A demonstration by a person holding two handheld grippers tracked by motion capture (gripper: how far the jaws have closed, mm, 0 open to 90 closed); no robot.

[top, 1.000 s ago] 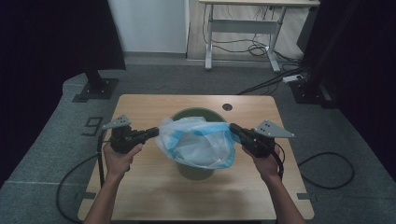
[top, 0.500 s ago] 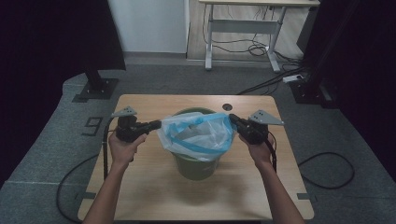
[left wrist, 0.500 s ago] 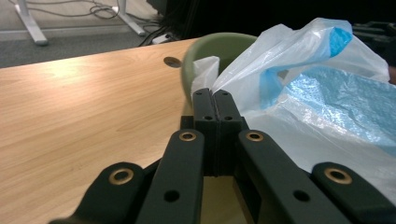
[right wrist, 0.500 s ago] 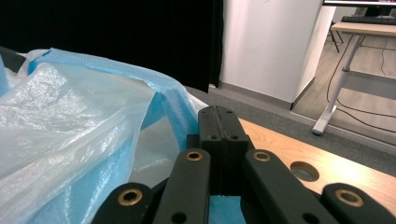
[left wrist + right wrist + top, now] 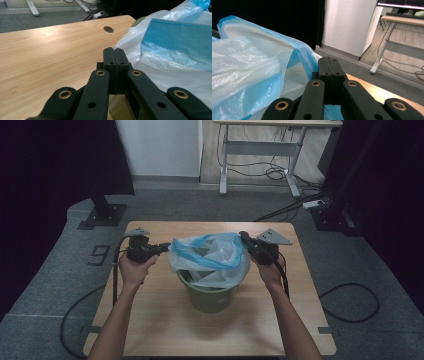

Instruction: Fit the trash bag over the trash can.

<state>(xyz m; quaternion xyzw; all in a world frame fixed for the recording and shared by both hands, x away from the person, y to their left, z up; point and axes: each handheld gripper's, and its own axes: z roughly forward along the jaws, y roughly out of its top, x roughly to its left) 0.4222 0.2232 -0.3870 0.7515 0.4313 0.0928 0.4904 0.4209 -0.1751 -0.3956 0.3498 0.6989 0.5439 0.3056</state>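
A green bin [image 5: 208, 296] stands mid-table with a clear plastic bag [image 5: 210, 259], blue-banded at its mouth, draped over and into it. My left gripper [image 5: 166, 247] is shut on the bag's left edge, and the film [image 5: 175, 50] meets its closed fingertips [image 5: 114, 51]. At the bag's right edge my right gripper [image 5: 244, 239] is shut as well, with the blue rim [image 5: 302, 57] running into its closed tips [image 5: 329, 60]. The bag's mouth is stretched between the two grippers above the bin's far rim.
The wooden table [image 5: 150, 320] has a round cable hole [image 5: 108, 29] near its far edge. Cables [image 5: 350, 300] trail on the grey floor at both sides. A black stand base [image 5: 102, 215] and a desk frame [image 5: 260, 150] stand beyond the table.
Both hands have moved away from the person with the bag's edges, carrying the mouth toward the bin's far side. The bin's near wall now shows below the bag.
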